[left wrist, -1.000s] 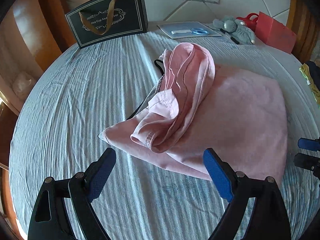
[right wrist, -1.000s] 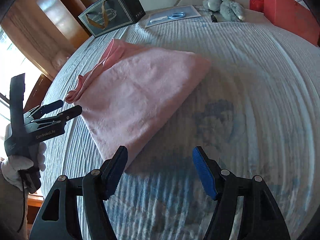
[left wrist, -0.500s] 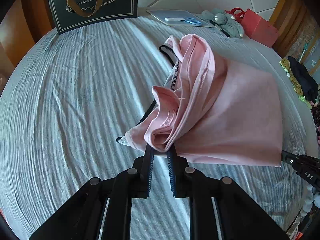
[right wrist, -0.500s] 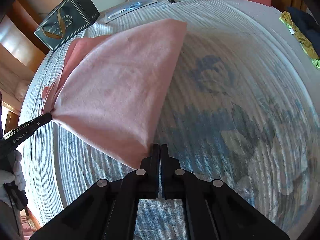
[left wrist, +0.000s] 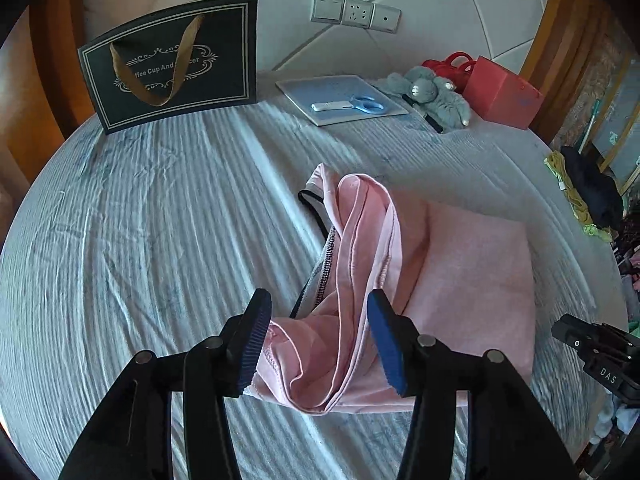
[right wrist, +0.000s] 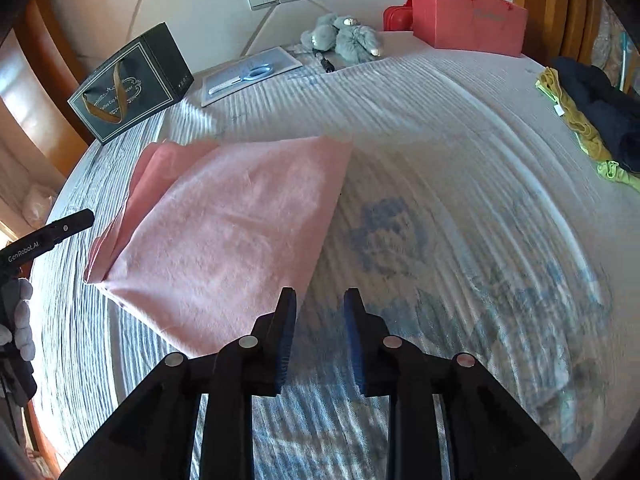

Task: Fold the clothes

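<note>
— Where is the shirt?

— The pink shirt (left wrist: 472, 272) lies folded mid-bed (left wrist: 160, 240), toward the foot edge.

— Your tools?

— My left gripper (left wrist: 318, 340) is opening, bunched cloth between its jaws unpressed. My right gripper (right wrist: 320, 336) is opening, empty, beside the shirt's corner.

both wrist views steeply down, close, sharing bed (left wrist: 160, 216)
</note>
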Demonstrator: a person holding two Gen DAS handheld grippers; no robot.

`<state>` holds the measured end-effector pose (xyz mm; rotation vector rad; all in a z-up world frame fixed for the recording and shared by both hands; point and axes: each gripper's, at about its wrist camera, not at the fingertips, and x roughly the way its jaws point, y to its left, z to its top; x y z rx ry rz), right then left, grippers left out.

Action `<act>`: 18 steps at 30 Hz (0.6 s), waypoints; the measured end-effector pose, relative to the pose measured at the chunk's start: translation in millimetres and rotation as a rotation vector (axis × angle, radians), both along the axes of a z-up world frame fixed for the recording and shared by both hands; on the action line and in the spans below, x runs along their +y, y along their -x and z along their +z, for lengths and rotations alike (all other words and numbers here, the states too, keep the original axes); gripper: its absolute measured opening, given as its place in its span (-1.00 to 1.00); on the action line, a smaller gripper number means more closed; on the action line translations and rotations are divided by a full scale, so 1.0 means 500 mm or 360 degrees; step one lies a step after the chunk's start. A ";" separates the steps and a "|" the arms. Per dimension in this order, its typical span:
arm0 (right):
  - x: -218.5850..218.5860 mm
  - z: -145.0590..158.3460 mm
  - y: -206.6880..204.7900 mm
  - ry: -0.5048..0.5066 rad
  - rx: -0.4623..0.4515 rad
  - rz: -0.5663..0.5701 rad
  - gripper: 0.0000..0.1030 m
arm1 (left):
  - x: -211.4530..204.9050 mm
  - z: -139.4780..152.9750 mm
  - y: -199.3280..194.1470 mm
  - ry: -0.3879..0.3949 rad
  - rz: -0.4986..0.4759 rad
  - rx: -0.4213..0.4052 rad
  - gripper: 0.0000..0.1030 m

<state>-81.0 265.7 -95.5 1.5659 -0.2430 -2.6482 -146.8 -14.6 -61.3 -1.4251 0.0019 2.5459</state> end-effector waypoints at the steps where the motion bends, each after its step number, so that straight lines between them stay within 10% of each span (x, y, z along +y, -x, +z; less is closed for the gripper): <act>1: 0.000 -0.003 0.003 -0.0004 -0.0009 -0.0009 -0.53 | 0.008 -0.001 0.012 0.0008 -0.0019 0.0004 -0.01; 12: -0.005 -0.012 0.072 -0.0044 -0.0036 -0.0039 0.01 | 0.089 -0.069 0.144 0.0133 -0.0152 -0.0099 -0.02; 14: -0.011 -0.022 0.098 -0.0049 -0.0057 -0.0013 0.01 | 0.095 -0.089 0.159 0.0185 -0.0183 -0.0121 -0.79; 16: -0.020 -0.034 0.121 -0.0051 -0.0080 0.0016 -0.12 | 0.088 -0.101 0.169 0.0204 -0.0169 -0.0135 -0.90; 18: -0.025 -0.048 0.136 -0.0053 -0.0110 0.0030 -0.75 | 0.073 -0.104 0.179 0.0228 -0.0154 -0.0122 -0.91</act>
